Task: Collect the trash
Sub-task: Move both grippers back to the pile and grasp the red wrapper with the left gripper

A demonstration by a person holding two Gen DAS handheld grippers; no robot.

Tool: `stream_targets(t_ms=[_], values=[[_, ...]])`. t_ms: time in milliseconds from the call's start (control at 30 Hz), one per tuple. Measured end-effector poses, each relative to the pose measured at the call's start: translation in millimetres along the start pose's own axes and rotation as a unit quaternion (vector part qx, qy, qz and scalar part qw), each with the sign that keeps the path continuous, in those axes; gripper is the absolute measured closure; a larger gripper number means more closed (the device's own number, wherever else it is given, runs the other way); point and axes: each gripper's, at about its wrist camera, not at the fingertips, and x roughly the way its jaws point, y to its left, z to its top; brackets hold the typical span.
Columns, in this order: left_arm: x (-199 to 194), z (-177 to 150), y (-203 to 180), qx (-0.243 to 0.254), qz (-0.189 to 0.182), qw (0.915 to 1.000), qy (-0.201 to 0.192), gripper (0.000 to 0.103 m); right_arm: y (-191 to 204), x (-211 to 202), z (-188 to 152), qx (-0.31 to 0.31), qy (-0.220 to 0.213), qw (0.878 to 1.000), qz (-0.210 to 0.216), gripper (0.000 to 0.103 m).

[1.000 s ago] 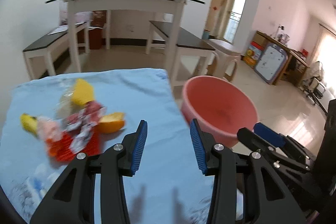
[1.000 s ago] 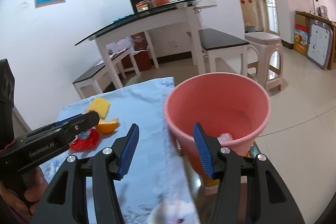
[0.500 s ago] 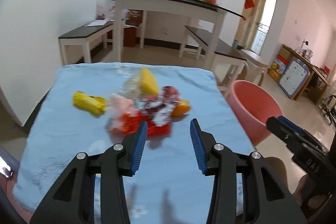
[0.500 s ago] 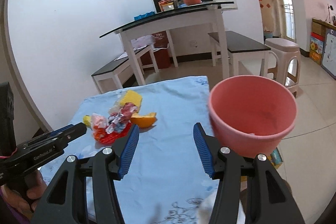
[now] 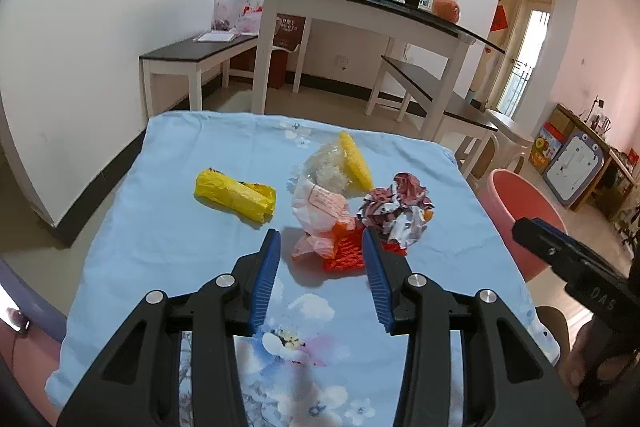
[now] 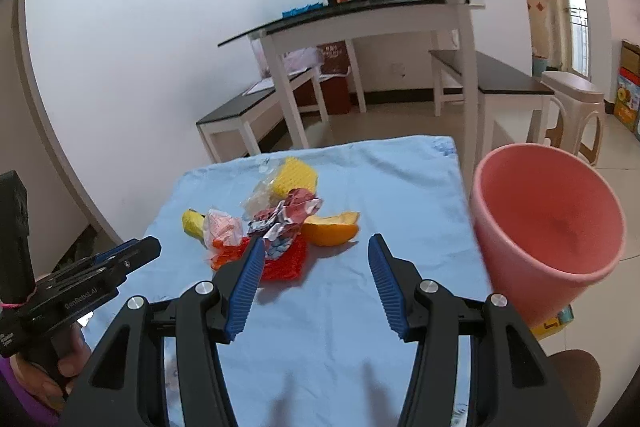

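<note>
A pile of trash lies on the blue cloth-covered table (image 5: 180, 227): a yellow bag (image 5: 236, 195), a pink-white wrapper (image 5: 320, 207), a crumpled red-white wrapper (image 5: 396, 207), a red mesh (image 5: 346, 253), a yellow foam net (image 5: 356, 163), and an orange peel (image 6: 332, 227). My left gripper (image 5: 320, 239) is open, its tips just short of the red mesh and pink wrapper. My right gripper (image 6: 316, 243) is open too, hovering over the cloth short of the peel. A pink bucket (image 6: 548, 219) stands off the table's right edge.
A black-topped white table (image 5: 360, 3) with benches (image 5: 188, 51) stands behind, with a stool (image 6: 576, 99) to the right. The other gripper shows at each view's edge: the right one (image 5: 560, 251) and the left one (image 6: 120, 263), held by a hand.
Both grippers have swung left, away from the bucket and toward the trash pile. The pile now sits straight ahead of the left gripper; the bucket has slid to the right edge.
</note>
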Motion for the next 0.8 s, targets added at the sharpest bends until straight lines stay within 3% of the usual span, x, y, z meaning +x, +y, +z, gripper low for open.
stream_targets(t_ms=[267, 600, 800], values=[[33, 14, 12, -0.035, -0.032, 0.9982, 0.036, 0.060, 14, 35, 5, -0.005, 0.022, 1.000, 0.007, 0.050], [83, 29, 7, -0.039, -0.018, 0.9969, 0.066, 0.060, 16, 66, 14, -0.003, 0.039, 0.999, 0.015, 0.045], [99, 25, 14, -0.054, -0.033, 0.9947, 0.081, 0.060, 16, 88, 21, -0.009, 0.050, 0.999, 0.012, 0.044]])
